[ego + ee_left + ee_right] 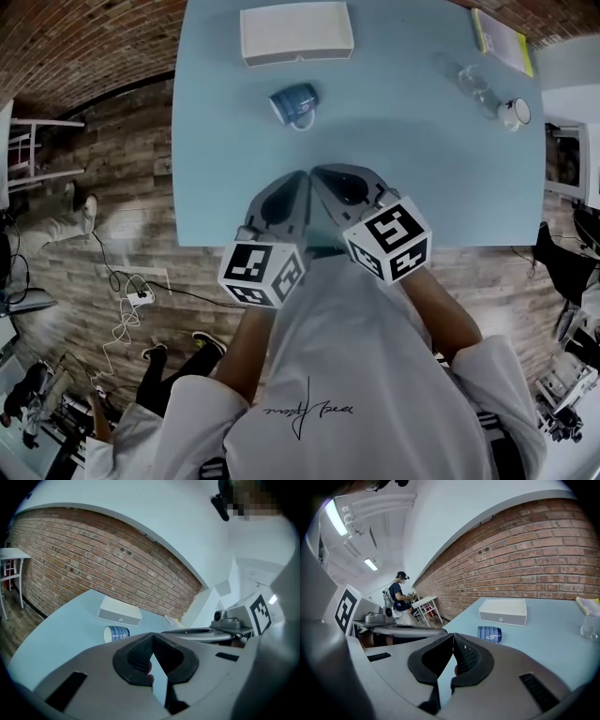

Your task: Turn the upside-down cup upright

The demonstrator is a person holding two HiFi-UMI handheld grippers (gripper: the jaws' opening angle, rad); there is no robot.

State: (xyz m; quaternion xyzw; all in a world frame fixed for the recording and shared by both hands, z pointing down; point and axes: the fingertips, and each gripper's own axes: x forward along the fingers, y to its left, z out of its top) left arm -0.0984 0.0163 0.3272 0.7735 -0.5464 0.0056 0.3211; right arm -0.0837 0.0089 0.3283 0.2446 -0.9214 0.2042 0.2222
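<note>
We held the left grey gripper point(301, 176) and right grey gripper point(316, 172) with jaws pressed together on nothing. The blue ceramic cup point(295, 103) lay on its side on the pale blue table point(441, 187), near the white rectangular box point(296, 32).

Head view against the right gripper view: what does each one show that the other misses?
Only the head view shows the white mug and the person's white shirt. Only the right gripper view shows the ceiling lights and the ribbed pads of the right gripper, shut on nothing. Both show the blue cup on its side, the white box, the clear glass and the left gripper.
</note>
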